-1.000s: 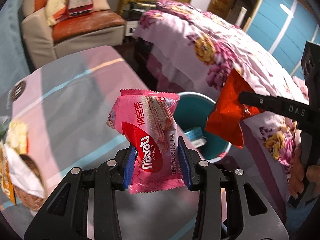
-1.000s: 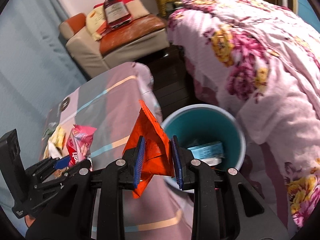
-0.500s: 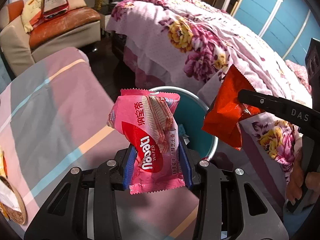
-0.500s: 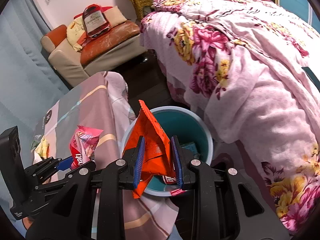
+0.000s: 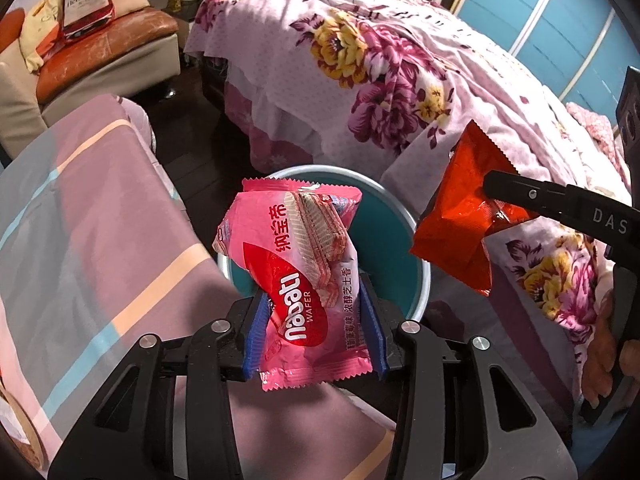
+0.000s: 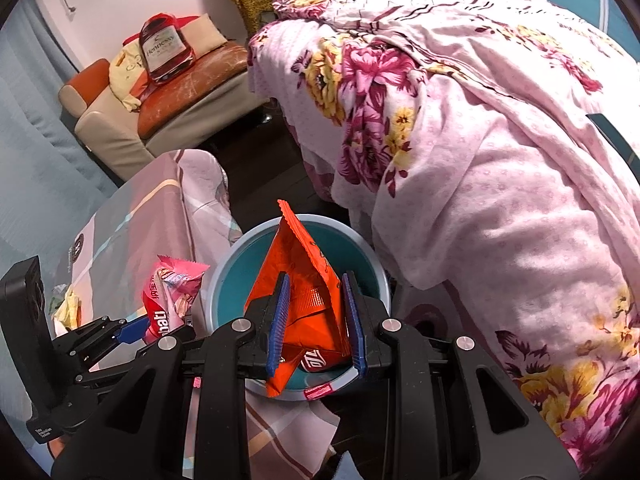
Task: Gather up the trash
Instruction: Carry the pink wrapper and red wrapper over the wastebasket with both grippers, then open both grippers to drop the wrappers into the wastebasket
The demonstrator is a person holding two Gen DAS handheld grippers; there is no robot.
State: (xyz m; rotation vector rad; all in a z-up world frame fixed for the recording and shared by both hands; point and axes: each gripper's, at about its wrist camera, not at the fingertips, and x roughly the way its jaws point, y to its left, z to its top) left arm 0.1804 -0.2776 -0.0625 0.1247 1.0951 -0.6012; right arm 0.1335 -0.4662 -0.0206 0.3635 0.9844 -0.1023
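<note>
Both wrappers are up in the air, carried off the table [image 5: 92, 216] and held out toward the teal bin [image 6: 360, 256] that stands on the floor in the gap between the table's corner and the flowered bed [image 6: 500, 140]. The bin sits there so that either hand can reach it from the table edge.

The left hand-held gripper [image 5: 316, 328] is clamped on the lower half of the pink wafer wrapper [image 5: 296, 260], its blue pads squeezing the pack at its sides so the printed top stands free above them. From this side the pack hangs in front of the bin's near rim, not clearly over the opening.

The right hand-held gripper [image 6: 316, 320] is clamped on the orange snack bag [image 6: 304, 280], pinched across its crumpled middle, with the serrated tip pointing up. In its own view the bag lines up right over the bin's mouth, so I judge it the better placed to be let go first.

More litter remains at the far left of the table [image 6: 66, 308], so the collecting looks unfinished. Something pale lies at the bin's bottom, too hidden to name.
</note>
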